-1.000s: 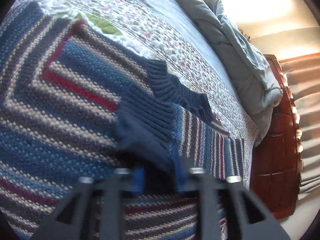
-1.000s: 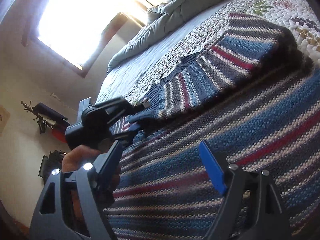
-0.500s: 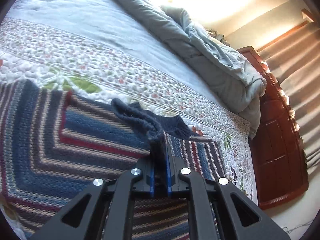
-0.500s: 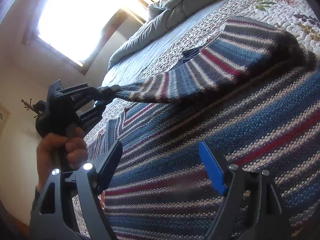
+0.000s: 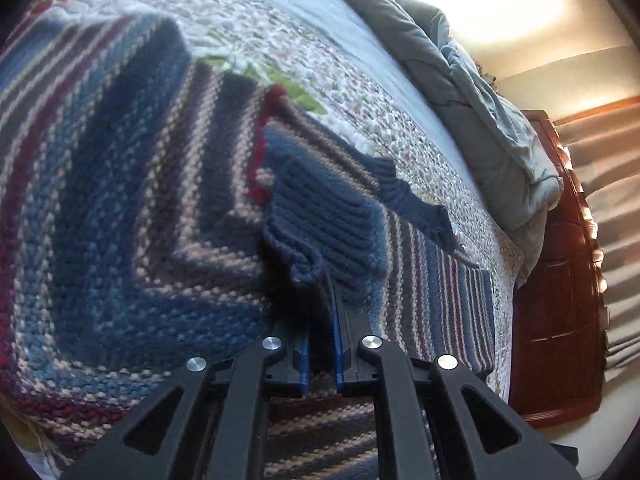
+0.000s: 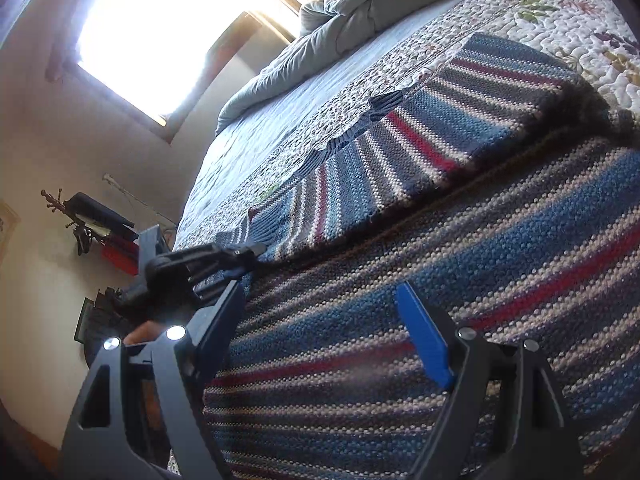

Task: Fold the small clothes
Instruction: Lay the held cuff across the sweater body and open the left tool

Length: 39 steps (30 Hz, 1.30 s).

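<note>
In the left wrist view, our left gripper (image 5: 320,320) is clenched on the ribbed navy cuff (image 5: 320,228) of the striped sweater (image 5: 120,208), folded over its body on the bed (image 5: 360,92). In the right wrist view, our right gripper (image 6: 320,328) hovers released over the thick, floppy knit, best taken by its firm edges.

Right tool (image 6: 320,320) gaping over striped sweater (image 6: 440,248), left tool (image 6: 240,258) pinching its cuff

A home bedroom: a bed with a flowered quilt (image 5: 400,128), a rumpled grey duvet (image 6: 352,4) at upper right, a wooden footboard (image 5: 560,280), a sunlit window (image 6: 160,32) upper left.
</note>
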Motion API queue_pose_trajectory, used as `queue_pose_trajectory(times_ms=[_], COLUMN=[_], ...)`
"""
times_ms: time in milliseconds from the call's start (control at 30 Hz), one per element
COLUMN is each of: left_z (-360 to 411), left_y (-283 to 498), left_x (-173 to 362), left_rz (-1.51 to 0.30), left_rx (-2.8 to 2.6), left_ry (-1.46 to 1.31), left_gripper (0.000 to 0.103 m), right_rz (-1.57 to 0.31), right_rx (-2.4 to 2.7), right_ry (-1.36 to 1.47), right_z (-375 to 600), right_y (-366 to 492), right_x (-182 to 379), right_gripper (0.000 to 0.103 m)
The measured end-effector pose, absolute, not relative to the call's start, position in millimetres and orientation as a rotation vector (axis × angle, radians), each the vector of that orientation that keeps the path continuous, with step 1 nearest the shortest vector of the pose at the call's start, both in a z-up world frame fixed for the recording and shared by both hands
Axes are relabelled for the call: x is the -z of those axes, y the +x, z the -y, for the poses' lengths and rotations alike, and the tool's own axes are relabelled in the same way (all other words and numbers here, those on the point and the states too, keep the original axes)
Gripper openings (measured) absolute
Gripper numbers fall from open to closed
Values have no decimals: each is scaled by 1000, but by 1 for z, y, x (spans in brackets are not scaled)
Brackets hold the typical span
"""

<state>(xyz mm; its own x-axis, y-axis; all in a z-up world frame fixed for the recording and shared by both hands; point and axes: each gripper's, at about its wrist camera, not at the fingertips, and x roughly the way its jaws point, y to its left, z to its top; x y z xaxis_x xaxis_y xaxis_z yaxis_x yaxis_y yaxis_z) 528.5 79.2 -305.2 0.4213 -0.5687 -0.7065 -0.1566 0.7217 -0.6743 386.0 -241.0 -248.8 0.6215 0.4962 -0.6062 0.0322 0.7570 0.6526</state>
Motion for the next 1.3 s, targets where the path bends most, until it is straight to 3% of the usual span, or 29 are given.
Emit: queue_pose_trajectory(times_ms=[100, 133, 167, 367, 633, 833, 900, 1000, 1300], left_z=[-84, -83, -81, -58, -73, -88, -86, -72, -72], left_y=[522, 517, 513, 519, 524, 496, 492, 499, 508], left_x=[293, 282, 273, 247, 281, 251, 239, 238, 278], left_rz=[-1108, -1088, -1061, -959, -1041, -958, -922, -924, -1036], left_rx=[247, 216, 207, 304, 213, 203, 238, 357, 342], left_ry=[-737, -706, -691, -679, -727, -710, -723, -744, -775], left_gripper=[25, 39, 46, 57, 57, 57, 59, 72, 69], right_rz=[-873, -873, -874, -875, -886, -887, -884, -887, -894], right_rx=[-292, -293, -293, -300, -308, -318, -317, -314, -306], right_ry=[676, 677, 677, 658, 663, 646, 644, 638, 611], right_z=[242, 242, 242, 238, 238, 234, 234, 233, 228], right_y=[387, 388, 387, 387, 388, 390, 389, 389, 392], right_x=[250, 250, 251, 251, 253, 252, 251, 252, 253], right_gripper=[79, 79, 79, 79, 79, 79, 79, 79, 79])
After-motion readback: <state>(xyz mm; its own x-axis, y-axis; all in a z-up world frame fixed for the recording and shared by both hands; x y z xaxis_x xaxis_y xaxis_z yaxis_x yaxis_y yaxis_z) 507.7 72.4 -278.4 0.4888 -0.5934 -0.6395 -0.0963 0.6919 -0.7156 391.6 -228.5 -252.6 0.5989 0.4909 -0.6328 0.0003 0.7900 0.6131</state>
